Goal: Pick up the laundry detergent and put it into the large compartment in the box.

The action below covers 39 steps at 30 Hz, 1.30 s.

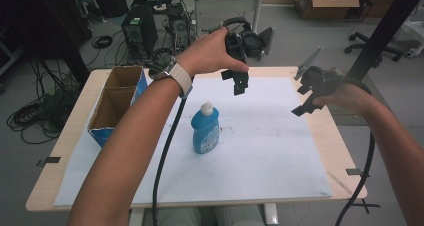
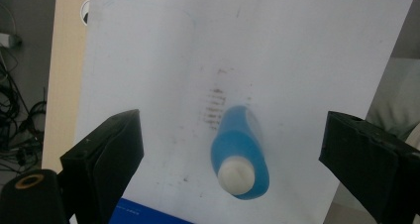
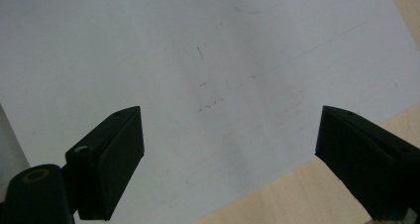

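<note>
Here the landmark is the blue bottle (image 1: 205, 130), standing upright with a white cap on the white paper sheet (image 1: 260, 151) that covers the table (image 1: 65, 136). To the bottle's left sits an open cardboard box (image 1: 117, 102) with blue sides. Above and just behind the bottle hangs the left gripper (image 1: 240, 83), jaws spread wide and holding nothing; well off to the bottle's right the right gripper (image 1: 306, 100) hovers, also spread and empty.

The main risk, as I judge it, is toppling: the bottle is tall and narrow, and a descent that clips the cap or shoulder with one jaw could tip it over. A pinch on the rounded, smooth body might also let it slip or twist out.

The high view gives the bottle's upright stance and the box beside it. The left gripper view looks almost straight down on the bottle (image 2: 241, 157) between the two jaws, a little toward the right-hand one. The right gripper view adds the paper's edge (image 3: 257, 182) over bare wood.
</note>
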### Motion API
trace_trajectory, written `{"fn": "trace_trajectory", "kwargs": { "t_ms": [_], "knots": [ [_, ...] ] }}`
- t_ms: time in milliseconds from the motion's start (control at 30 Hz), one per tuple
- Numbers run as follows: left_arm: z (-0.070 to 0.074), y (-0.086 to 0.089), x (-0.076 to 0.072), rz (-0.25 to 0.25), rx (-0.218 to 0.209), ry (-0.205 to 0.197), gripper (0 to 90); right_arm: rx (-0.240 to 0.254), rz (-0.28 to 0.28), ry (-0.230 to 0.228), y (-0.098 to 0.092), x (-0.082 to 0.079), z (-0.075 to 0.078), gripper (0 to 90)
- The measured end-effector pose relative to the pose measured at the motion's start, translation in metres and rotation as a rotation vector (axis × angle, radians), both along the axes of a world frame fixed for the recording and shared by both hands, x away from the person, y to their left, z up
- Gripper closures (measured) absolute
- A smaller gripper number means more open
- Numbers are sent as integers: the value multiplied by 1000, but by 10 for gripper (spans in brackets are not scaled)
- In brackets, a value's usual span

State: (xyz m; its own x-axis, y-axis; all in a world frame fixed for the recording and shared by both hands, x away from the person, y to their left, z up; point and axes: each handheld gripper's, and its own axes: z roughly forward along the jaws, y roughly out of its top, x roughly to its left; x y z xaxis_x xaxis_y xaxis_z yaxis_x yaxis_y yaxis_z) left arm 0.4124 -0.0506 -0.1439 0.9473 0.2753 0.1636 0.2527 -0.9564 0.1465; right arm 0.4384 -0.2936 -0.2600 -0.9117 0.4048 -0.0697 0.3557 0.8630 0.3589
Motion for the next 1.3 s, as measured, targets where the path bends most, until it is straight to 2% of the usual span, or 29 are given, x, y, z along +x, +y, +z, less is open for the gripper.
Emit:
{"fn": "trace_trajectory", "kwargs": {
  "t_ms": [233,333,400,567,633,700,800,967,1100,1133,1300],
  "knots": [
    [5,1,-6,19,-6,-3,87,-11,1,-8,0,-3,2,112],
    [9,3,-8,51,-17,-5,86,-6,3,-14,0,-5,5,112],
    [12,5,-9,86,-43,-2,86,-3,3,-16,0,-6,5,112],
    [16,6,-12,119,-43,-7,86,0,1,-17,0,-7,7,110],
    [17,6,-14,144,-47,-11,86,-2,1,-16,0,-7,6,109],
    [18,6,-16,171,-52,4,86,-2,2,-15,-1,-7,6,109],
    [19,5,-17,200,-53,8,86,-5,3,-12,-1,-7,5,109],
    [21,7,-18,276,-33,-7,86,-3,5,-10,-1,-7,5,109],
    [22,10,-19,331,-37,-17,87,-1,8,-11,0,-7,5,109],
    [22,13,-19,364,-34,-25,88,-1,9,-11,0,-7,5,109],
    [18,17,-20,399,-35,-12,87,-1,9,-12,0,-7,5,109]
  ]
}}
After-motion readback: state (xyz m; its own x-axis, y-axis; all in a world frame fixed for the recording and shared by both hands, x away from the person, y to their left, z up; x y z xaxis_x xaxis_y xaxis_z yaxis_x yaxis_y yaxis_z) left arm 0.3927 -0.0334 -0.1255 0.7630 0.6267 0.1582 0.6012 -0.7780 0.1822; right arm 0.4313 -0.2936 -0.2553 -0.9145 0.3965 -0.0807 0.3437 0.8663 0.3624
